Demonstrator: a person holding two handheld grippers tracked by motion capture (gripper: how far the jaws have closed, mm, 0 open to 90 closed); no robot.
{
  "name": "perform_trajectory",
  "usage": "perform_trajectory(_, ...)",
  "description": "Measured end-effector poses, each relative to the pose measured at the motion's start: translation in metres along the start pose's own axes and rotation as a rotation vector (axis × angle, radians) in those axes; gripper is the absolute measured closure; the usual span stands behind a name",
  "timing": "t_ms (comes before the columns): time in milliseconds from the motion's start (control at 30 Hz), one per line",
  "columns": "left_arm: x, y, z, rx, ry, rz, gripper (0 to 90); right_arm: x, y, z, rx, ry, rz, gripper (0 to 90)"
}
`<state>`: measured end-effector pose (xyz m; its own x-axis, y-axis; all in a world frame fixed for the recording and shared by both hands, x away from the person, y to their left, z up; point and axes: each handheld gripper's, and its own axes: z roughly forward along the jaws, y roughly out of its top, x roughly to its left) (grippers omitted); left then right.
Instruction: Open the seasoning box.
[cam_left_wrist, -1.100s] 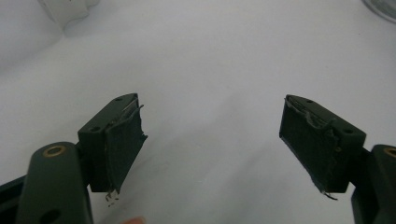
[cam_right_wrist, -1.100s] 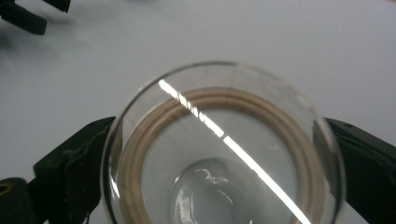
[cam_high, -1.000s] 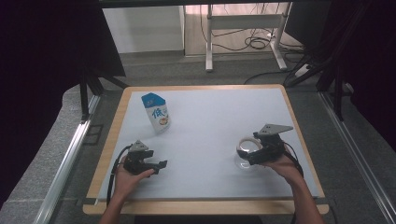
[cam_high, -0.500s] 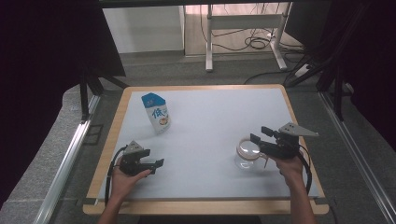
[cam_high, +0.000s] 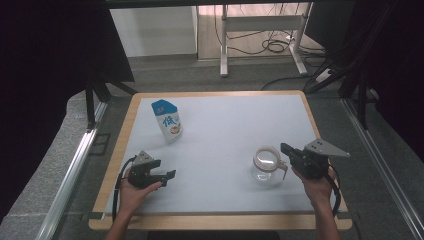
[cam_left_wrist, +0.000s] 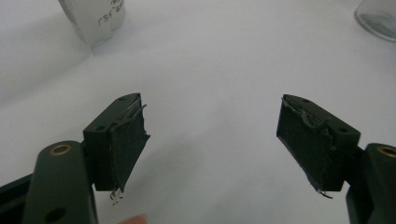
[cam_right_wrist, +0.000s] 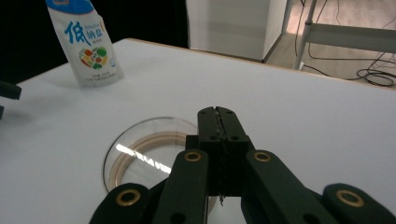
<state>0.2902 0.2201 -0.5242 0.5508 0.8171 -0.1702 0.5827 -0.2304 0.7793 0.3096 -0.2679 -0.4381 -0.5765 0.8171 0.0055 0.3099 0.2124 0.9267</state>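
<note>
White table (cam_high: 225, 145) with wooden rim, grey floor (cam_high: 165, 75), seemingly dark curtains (cam_high: 50, 60).

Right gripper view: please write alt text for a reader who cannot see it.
The right gripper, jaws shut on nothing, points over a clear glass jar on a white table. A white and blue pouch stands beyond, at upper left.

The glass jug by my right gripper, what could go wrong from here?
1. The right gripper has just closed its jaws right beside the glass jug, apparently with nothing between them; a forward nudge could push or tip the jug.
2. Clear glass on the pale table is hard to judge, so a grab at the rim may miss.
3. The pouch stands leaning; a sweep of the open left gripper might topple it.
</note>
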Motion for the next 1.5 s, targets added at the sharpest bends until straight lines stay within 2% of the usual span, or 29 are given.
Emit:
perform_trajectory(100,-0.001,0.001,0.001,0.000,-0.006,0.002,24.3,0.004,-0.004,-0.004,0.023,-0.014,-0.018,90.0)
perform_trajectory(333,-0.002,0.003,0.001,-0.005,-0.014,0.001,24.3,0.006,-0.011,-0.006,0.048,-0.033,-0.008,90.0)
perform_trajectory(767,-0.006,0.007,0.002,-0.015,-0.019,0.014,25.6,0.010,-0.021,-0.013,0.076,-0.051,0.006,90.0)
perform_trajectory(933,-0.008,0.008,0.001,-0.029,-0.029,0.004,27.6,0.009,-0.023,-0.016,0.068,-0.053,0.015,90.0)
perform_trajectory(1000,-0.009,0.009,0.001,-0.042,-0.036,-0.002,30.7,0.010,-0.024,-0.017,0.061,-0.051,0.017,90.0)
perform_trajectory(1200,-0.020,0.019,0.006,-0.061,-0.093,-0.002,42.5,0.011,-0.027,-0.019,0.049,-0.045,0.022,90.0)
perform_trajectory(1267,-0.026,0.024,0.009,-0.065,-0.111,0.006,46.3,0.013,-0.027,-0.019,0.047,-0.050,0.013,90.0)
perform_trajectory(1367,-0.038,0.036,0.016,-0.075,-0.160,0.020,54.4,0.014,-0.027,-0.019,0.047,-0.047,0.013,90.0)
perform_trajectory(1467,-0.053,0.048,0.027,-0.087,-0.195,0.045,66.3,0.013,-0.028,-0.019,0.044,-0.043,0.018,90.0)
perform_trajectory(1500,-0.058,0.052,0.032,-0.088,-0.209,0.051,66.3,0.013,-0.028,-0.019,0.044,-0.043,0.018,90.0)
